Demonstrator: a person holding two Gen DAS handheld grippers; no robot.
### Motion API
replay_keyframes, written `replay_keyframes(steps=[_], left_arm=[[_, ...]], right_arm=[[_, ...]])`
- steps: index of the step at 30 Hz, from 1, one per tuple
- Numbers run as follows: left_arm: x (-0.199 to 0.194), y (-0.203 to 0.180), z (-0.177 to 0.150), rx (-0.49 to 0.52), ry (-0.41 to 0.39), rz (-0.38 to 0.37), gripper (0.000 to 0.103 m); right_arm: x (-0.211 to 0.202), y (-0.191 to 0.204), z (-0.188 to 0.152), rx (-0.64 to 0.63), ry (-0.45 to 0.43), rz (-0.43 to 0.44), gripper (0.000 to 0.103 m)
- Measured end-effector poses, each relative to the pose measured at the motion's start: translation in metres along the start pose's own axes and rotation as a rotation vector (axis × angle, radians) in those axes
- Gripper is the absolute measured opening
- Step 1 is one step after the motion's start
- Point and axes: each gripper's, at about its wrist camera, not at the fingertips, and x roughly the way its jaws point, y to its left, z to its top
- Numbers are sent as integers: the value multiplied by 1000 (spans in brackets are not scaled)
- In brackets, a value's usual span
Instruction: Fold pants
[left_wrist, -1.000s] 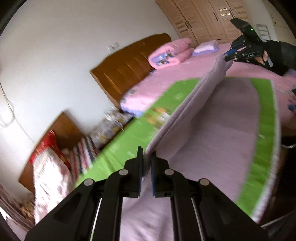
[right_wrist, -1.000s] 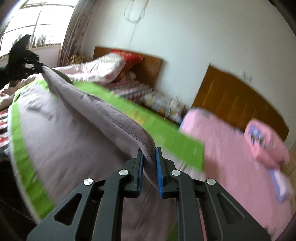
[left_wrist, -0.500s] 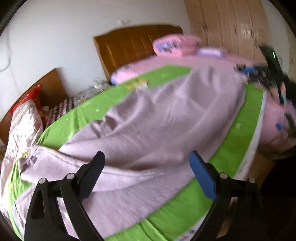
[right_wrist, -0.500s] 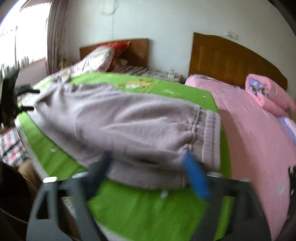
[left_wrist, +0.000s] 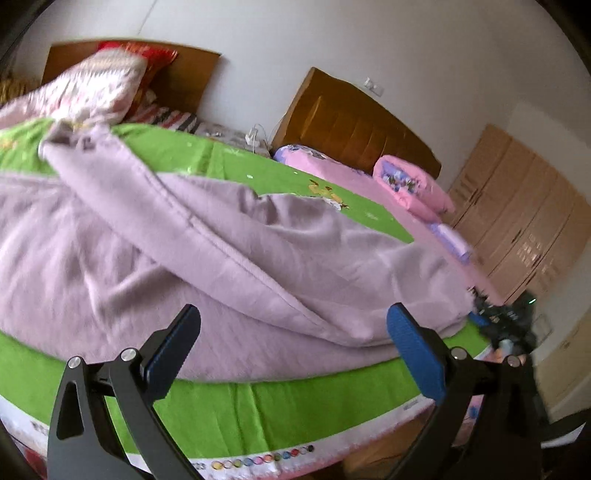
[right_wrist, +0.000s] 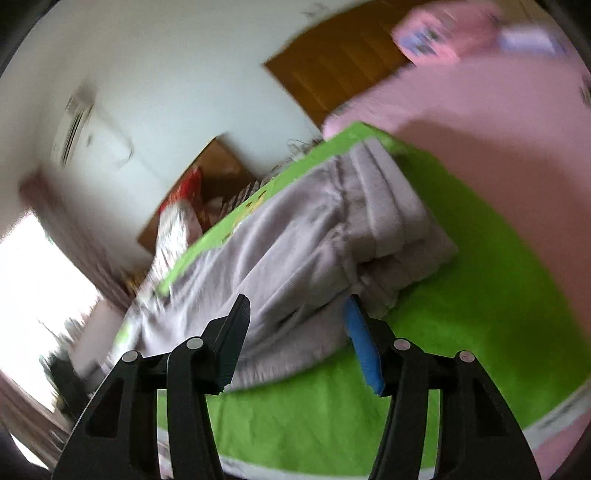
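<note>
One pair of lilac pants lies spread on the green sheet of the bed, near its front edge, one leg folded over the other, so the lengthwise fold looks done. Your left hand-held gripper hovers just before the pants, jaws wide apart and holding nothing. Your right hand-held gripper hangs at the waistband end, likewise wide and empty, probably freed to regrip. Two wooden headboards stand behind.

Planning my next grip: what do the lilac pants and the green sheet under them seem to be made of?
Lilac pants: likely thick, soft fleece or sweatshirt knit, matte, with rounded bulky folds and a ribbed waistband. Green sheet: seemingly thin, smooth woven cotton, matte, lying flat with fine creases.
</note>
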Motion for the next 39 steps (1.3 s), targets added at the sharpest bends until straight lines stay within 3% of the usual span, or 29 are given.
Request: replay_keyframes(steps=[5,10,15,17,19,20,22,24,28,31,33,36,38,39], left_arm=[[8,-2,1,-62,42,-56,101],[31,-2,12,-184,138,-54,101],[60,-5,18,-221,220,28,99],[71,0,19,-261,250,78,86],[78,7,21,-264,255,157,37],[80,9,22,-259,254,174,25],[79,13,21,-261,250,148,13],[68,12,23,-244,194,95,11],[24,-2,52,-142,-14,5,9],[4,-8,59,-85,-91,28,9],[7,-1,48,-99,-58,44,9],[28,19,10,-159,60,56,9],[43,31,-10,-169,116,80,10],[41,33,-12,-156,87,67,12]], right_arm=[[4,0,3,-2,-1,-15,54],[0,12,10,-36,-23,-37,48],[9,14,3,-85,11,-110,45],[9,15,2,-97,9,-116,45],[10,15,2,-104,6,-131,40],[11,15,2,-104,3,-142,34],[11,12,1,-105,-6,-159,24],[10,14,1,-110,-13,-153,19],[1,32,9,-148,-60,-112,15],[-8,48,10,-204,-89,-70,15],[-6,46,2,-223,-63,-111,15],[4,22,-15,-199,1,-194,14],[6,12,-18,-168,-3,-164,13],[5,12,-16,-161,-5,-161,12]])
